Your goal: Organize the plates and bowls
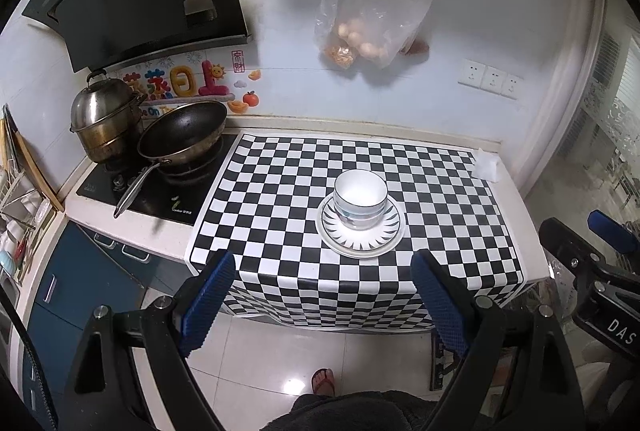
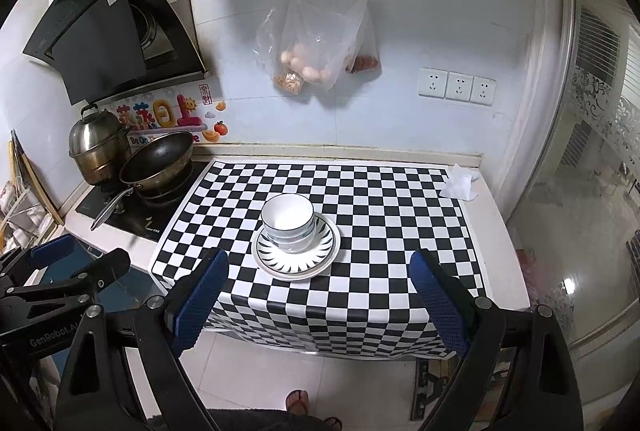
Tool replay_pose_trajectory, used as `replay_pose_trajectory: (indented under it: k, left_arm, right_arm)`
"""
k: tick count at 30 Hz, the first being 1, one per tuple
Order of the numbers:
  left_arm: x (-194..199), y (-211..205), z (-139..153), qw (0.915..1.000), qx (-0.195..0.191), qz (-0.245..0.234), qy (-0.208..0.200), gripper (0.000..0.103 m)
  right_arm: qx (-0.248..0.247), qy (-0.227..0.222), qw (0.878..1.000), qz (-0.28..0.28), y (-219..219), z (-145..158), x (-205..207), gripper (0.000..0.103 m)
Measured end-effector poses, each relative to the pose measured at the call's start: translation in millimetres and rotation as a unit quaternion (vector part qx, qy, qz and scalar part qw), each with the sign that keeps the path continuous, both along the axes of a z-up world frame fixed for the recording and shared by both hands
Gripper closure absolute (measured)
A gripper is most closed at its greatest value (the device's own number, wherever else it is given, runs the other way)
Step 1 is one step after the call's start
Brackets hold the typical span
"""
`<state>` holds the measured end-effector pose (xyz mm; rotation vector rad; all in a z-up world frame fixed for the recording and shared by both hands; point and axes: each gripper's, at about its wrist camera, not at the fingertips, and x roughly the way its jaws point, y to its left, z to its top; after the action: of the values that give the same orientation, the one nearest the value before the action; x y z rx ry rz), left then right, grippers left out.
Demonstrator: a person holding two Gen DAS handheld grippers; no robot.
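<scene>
A stack of white bowls (image 1: 360, 199) with thin dark rim lines stands on a stack of white plates (image 1: 360, 245) with a black ray pattern, on the checkered cloth. The same bowls (image 2: 289, 221) and plates (image 2: 296, 263) show in the right wrist view. My left gripper (image 1: 322, 267) is open and empty, held back from the counter's front edge, above the floor. My right gripper (image 2: 318, 267) is open and empty, also back from the counter. Each gripper shows at the side of the other's view.
A black-and-white checkered cloth (image 1: 280, 191) covers the counter. A black wok (image 1: 182, 129) and a steel steamer pot (image 1: 104, 119) sit on the hob at left. A crumpled tissue (image 2: 460, 183) lies at the back right corner. Plastic bags (image 2: 316, 43) hang on the wall.
</scene>
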<state>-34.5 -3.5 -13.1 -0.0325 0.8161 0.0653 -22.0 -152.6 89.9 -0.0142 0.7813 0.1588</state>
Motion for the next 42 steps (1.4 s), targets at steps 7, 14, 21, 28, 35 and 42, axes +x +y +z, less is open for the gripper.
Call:
replay_pose_trajectory:
  k: [7, 14, 21, 28, 35, 42]
  left_arm:
    - [-4.9, -4.7, 2.0, 1.0000, 0.002, -0.001, -0.002, 0.013]
    - [-7.0, -8.7, 3.0, 1.0000, 0.000, -0.001, -0.002, 0.013]
    - [-8.3, -10.2, 2.6, 1.0000, 0.000, 0.002, -0.001, 0.013]
    - [-9.2, -12.8, 5.4, 1.0000, 0.002, 0.001, -0.003, 0.013]
    - [-9.4, -17.2, 7.2, 0.9999, 0.012, -0.004, -0.002, 0.013]
    - [-3.5, -14.2, 6.7, 0.9999, 0.011, -0.011, 0.003, 0.013]
  right_arm:
    - [-0.002, 0.003, 1.000, -0.006, -3.5, -3.2, -4.0, 0.009]
    - [-0.003, 0.002, 1.000, -0.008, -4.6, -3.1, -7.7, 0.009]
    - [-0.002, 0.002, 1.000, -0.008, -5.3, -3.1, -7.0, 0.009]
    - [-0.002, 0.002, 1.000, -0.007, -6.6, -3.3, -6.4, 0.009]
    - [-0.003, 0.002, 1.000, -0.008, -6.7, -3.5, -7.3, 0.009]
    - [-0.004, 0.007, 1.000, -0.012, -16.9, -6.5, -6.8, 0.009]
